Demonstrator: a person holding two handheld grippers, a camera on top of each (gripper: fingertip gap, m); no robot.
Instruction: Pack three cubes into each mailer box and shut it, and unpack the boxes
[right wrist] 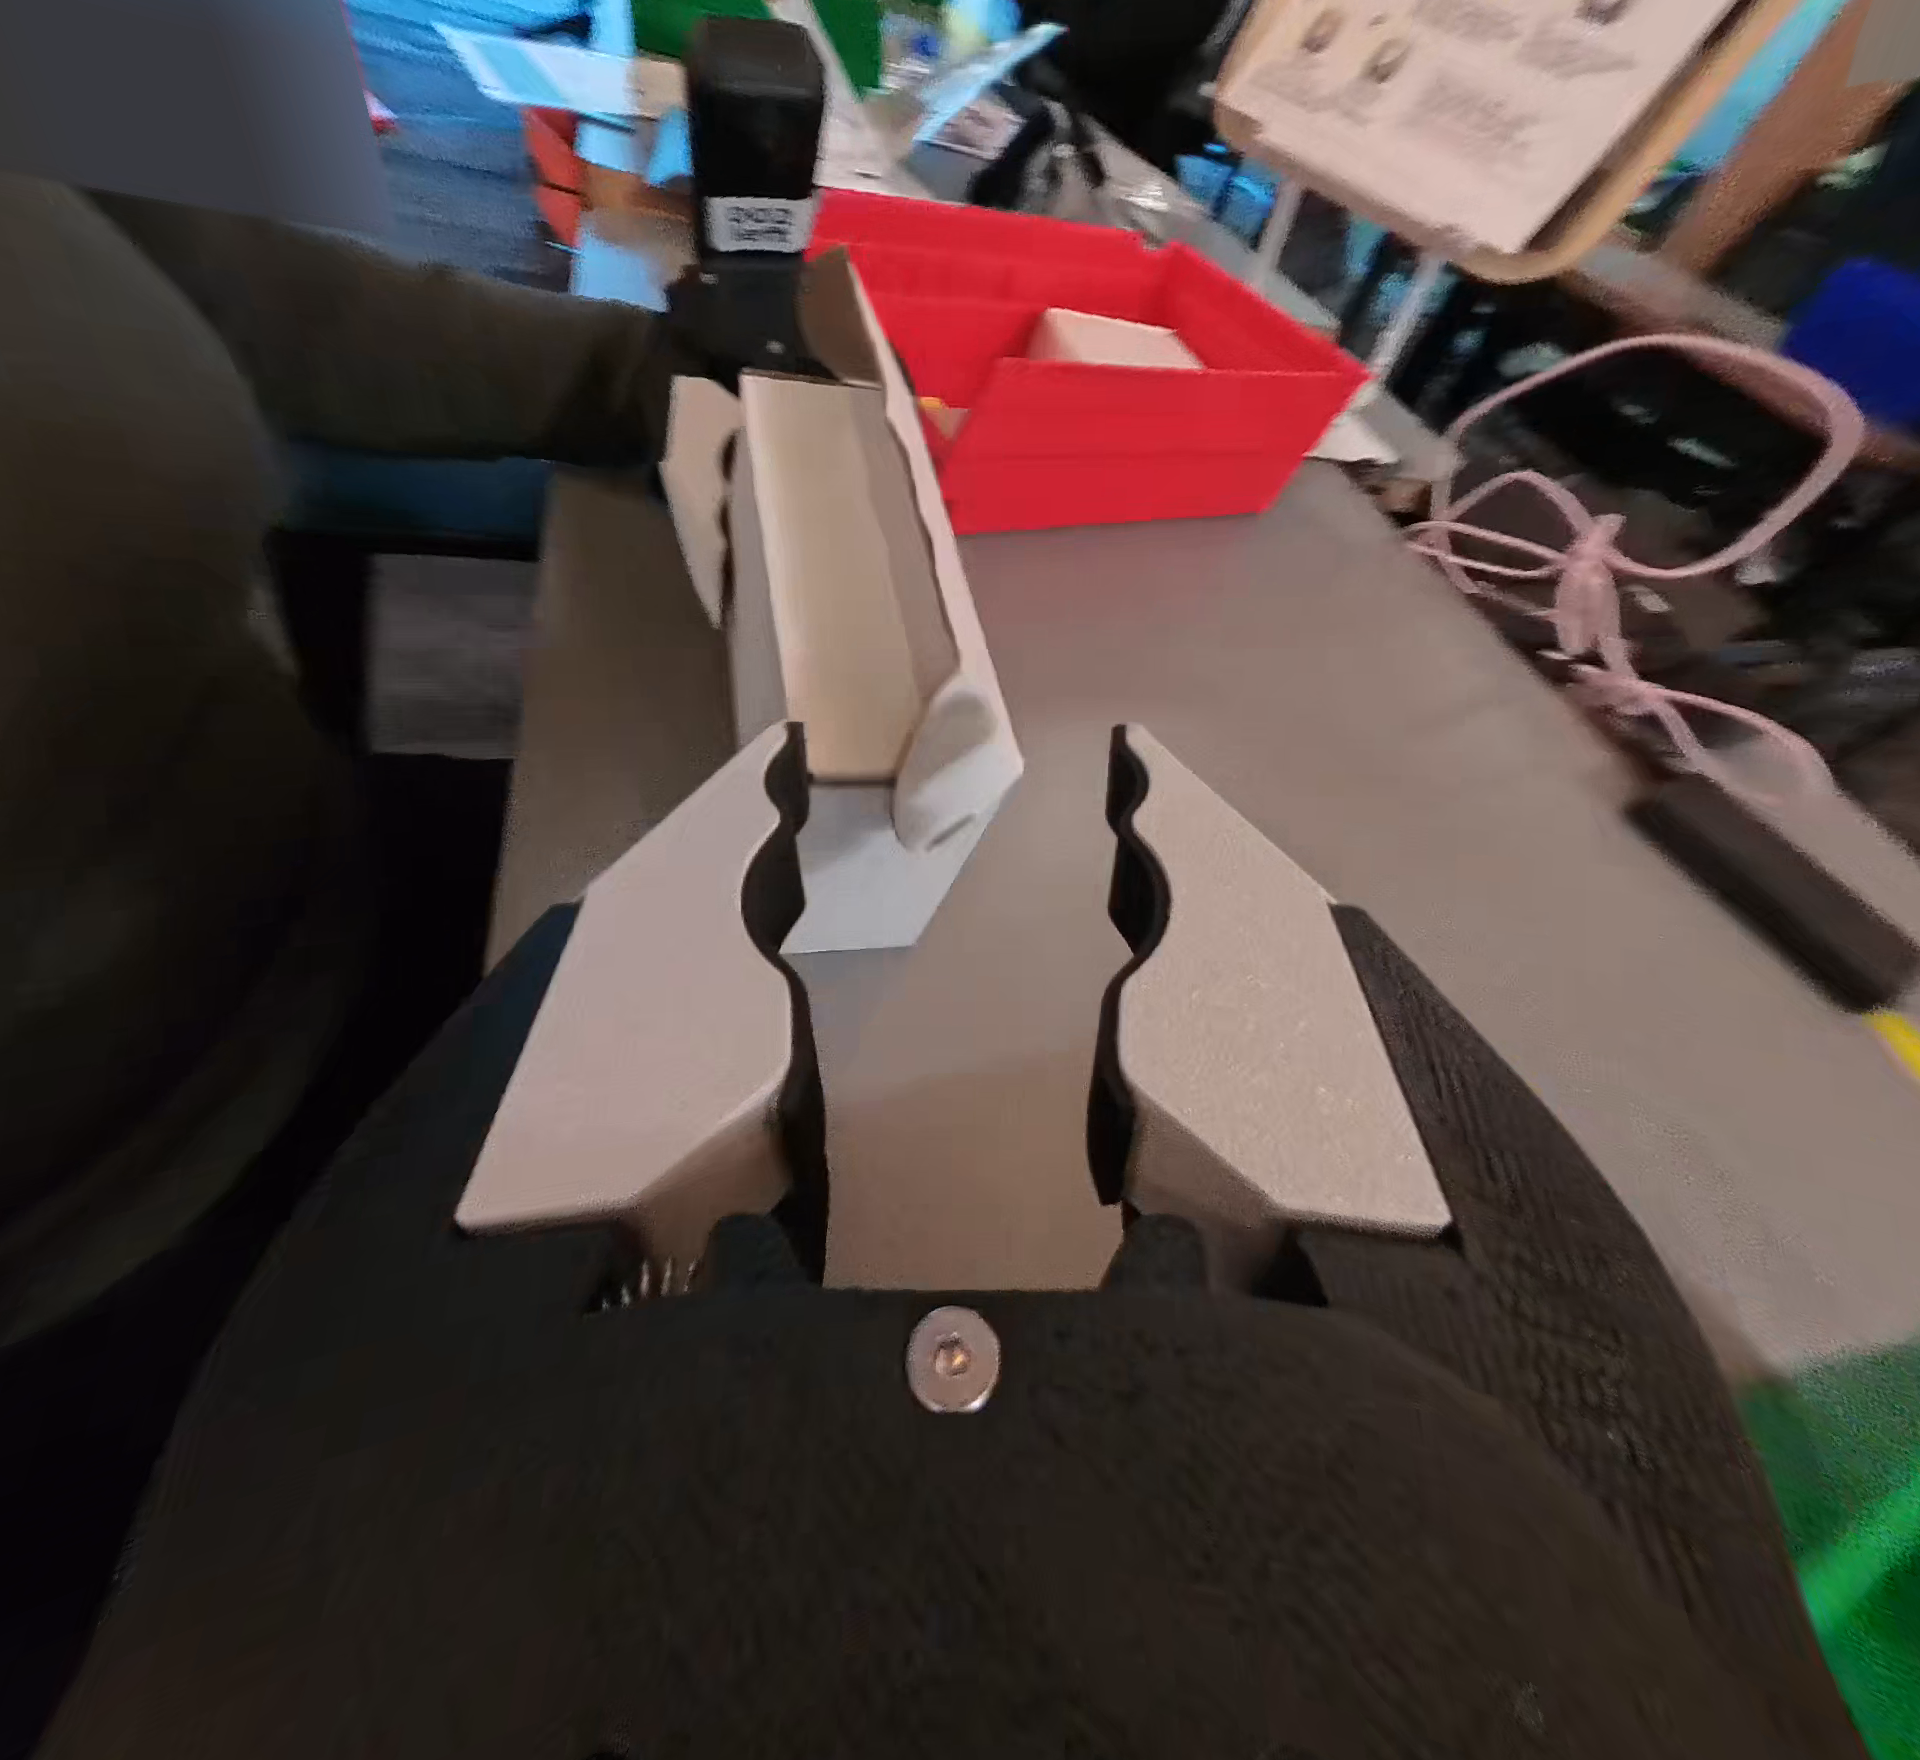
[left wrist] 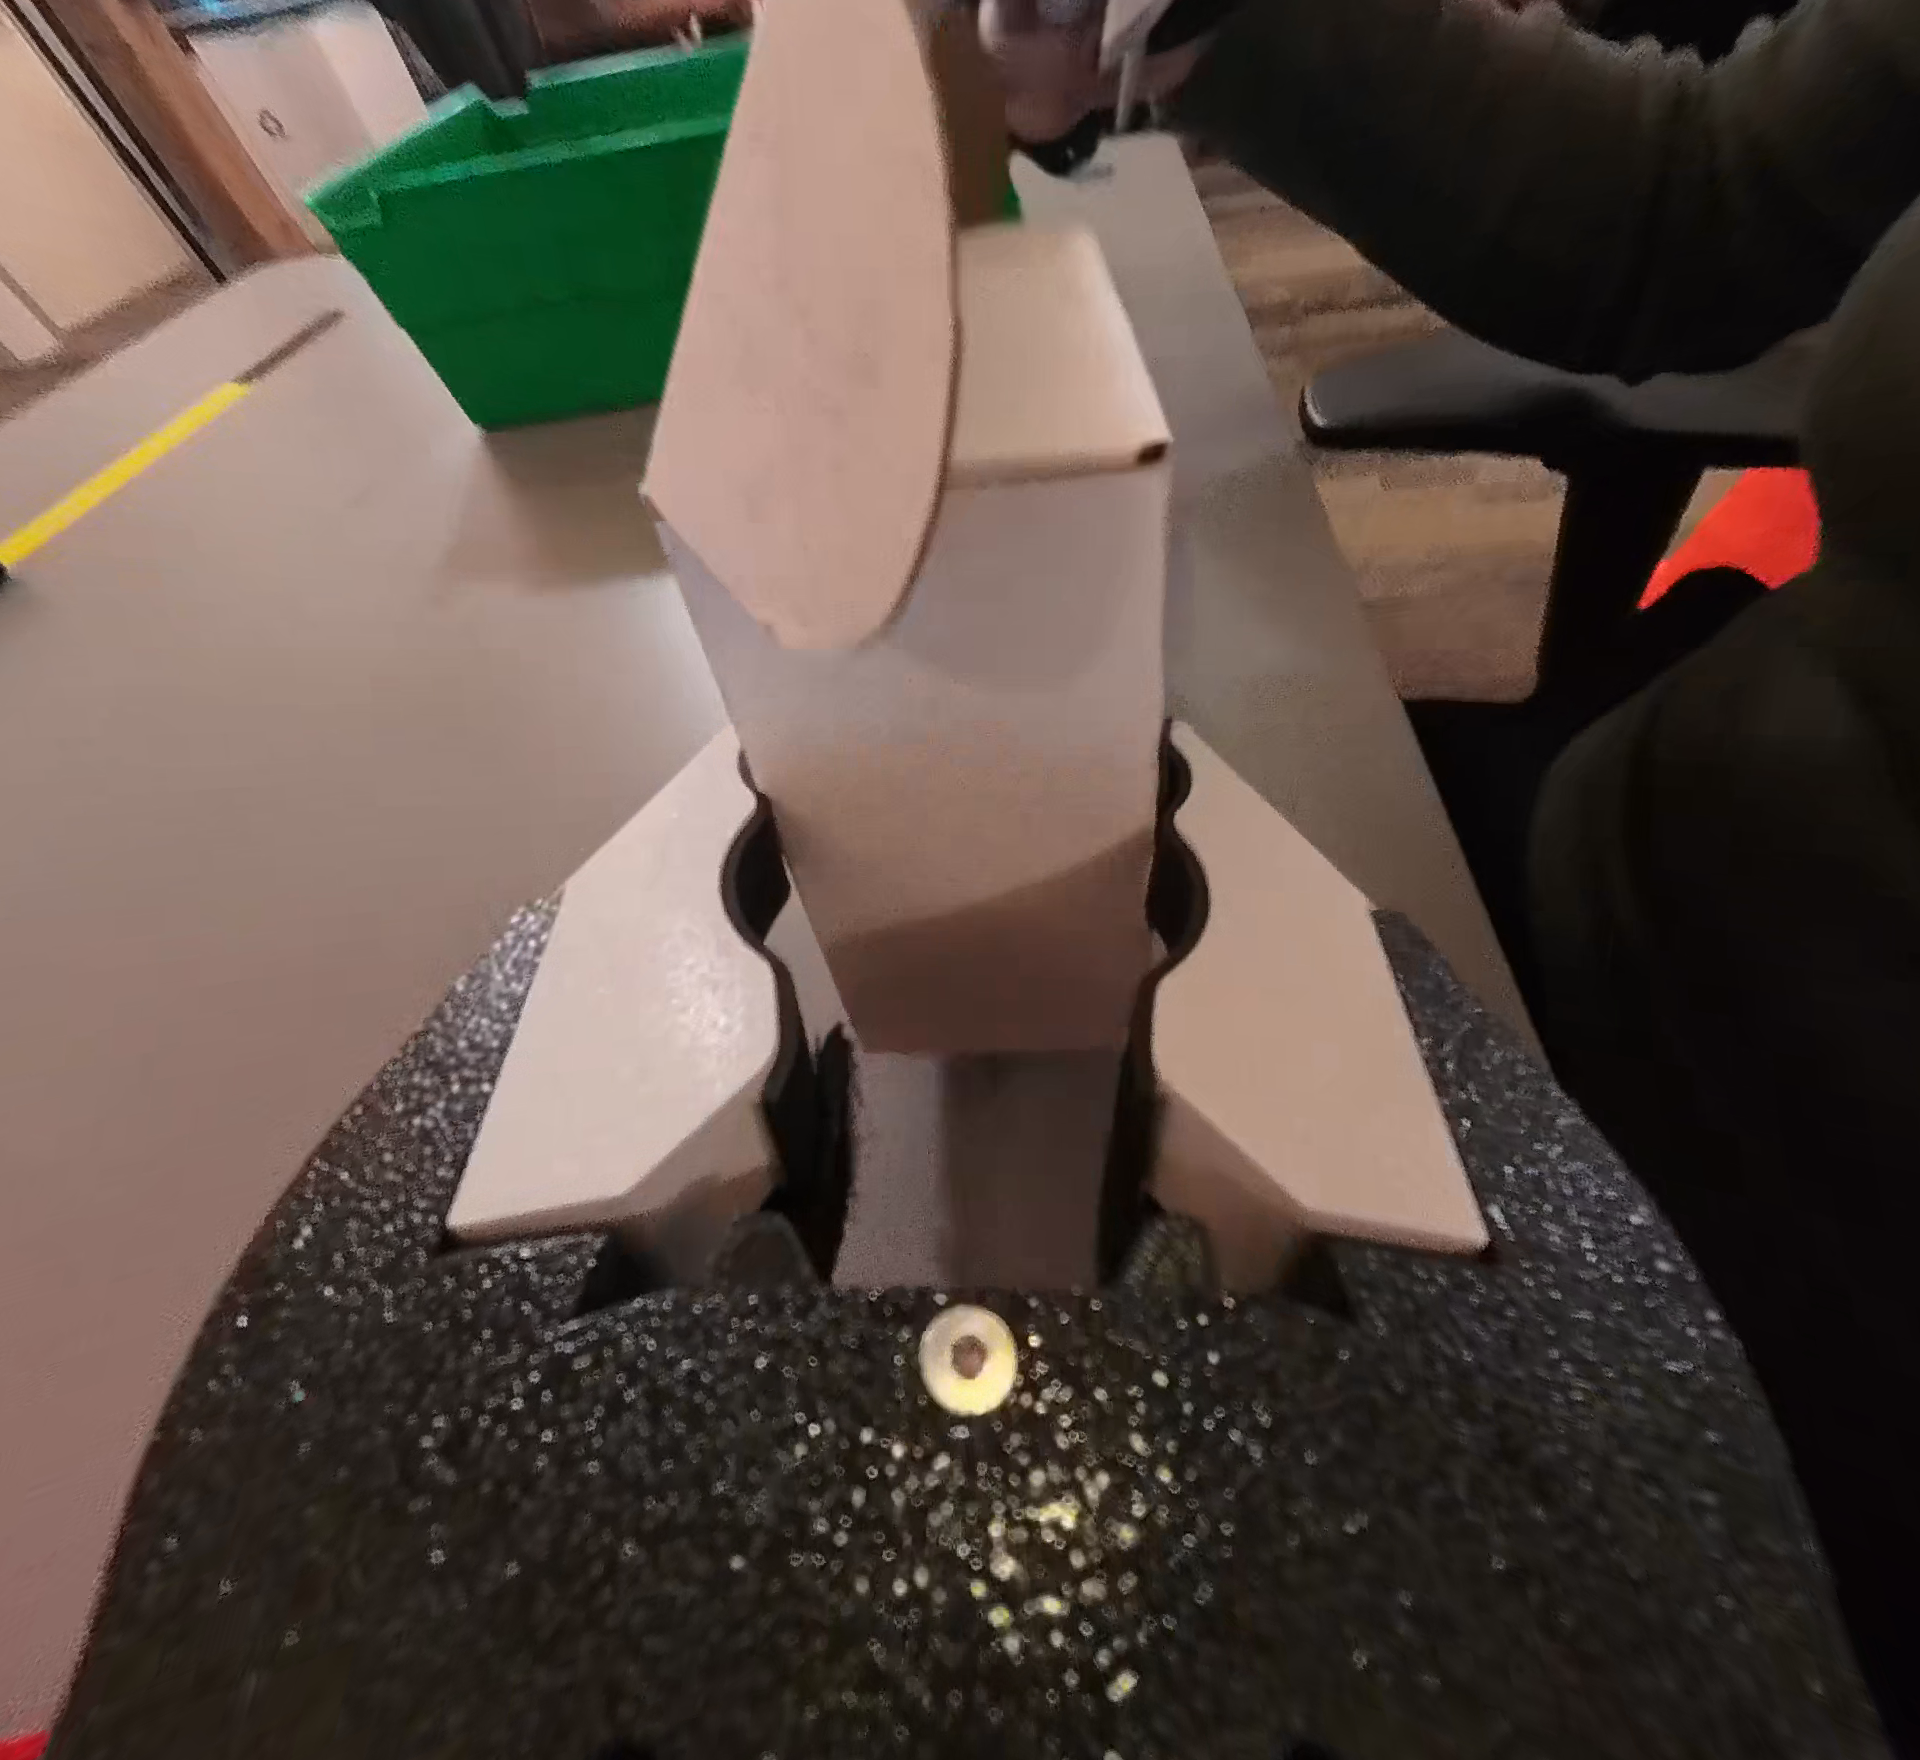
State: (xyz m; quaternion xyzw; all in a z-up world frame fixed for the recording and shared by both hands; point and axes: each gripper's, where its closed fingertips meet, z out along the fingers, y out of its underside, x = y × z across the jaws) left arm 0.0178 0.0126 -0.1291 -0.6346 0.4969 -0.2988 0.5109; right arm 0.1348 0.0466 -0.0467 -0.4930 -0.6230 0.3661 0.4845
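Two bins (left wrist: pixel 540 276) (right wrist: pixel 1101 401) beyond the mailer box (left wrist: pixel 935 775).

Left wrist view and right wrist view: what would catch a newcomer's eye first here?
First, the white mailer box, clamped between the fingers of the left hand-held gripper over the grey table, its lid flap standing open. Next, the bright bins: a green bin behind the box, and a red bin at the table's far end with a white box inside. The right hand-held gripper is open by the flap.
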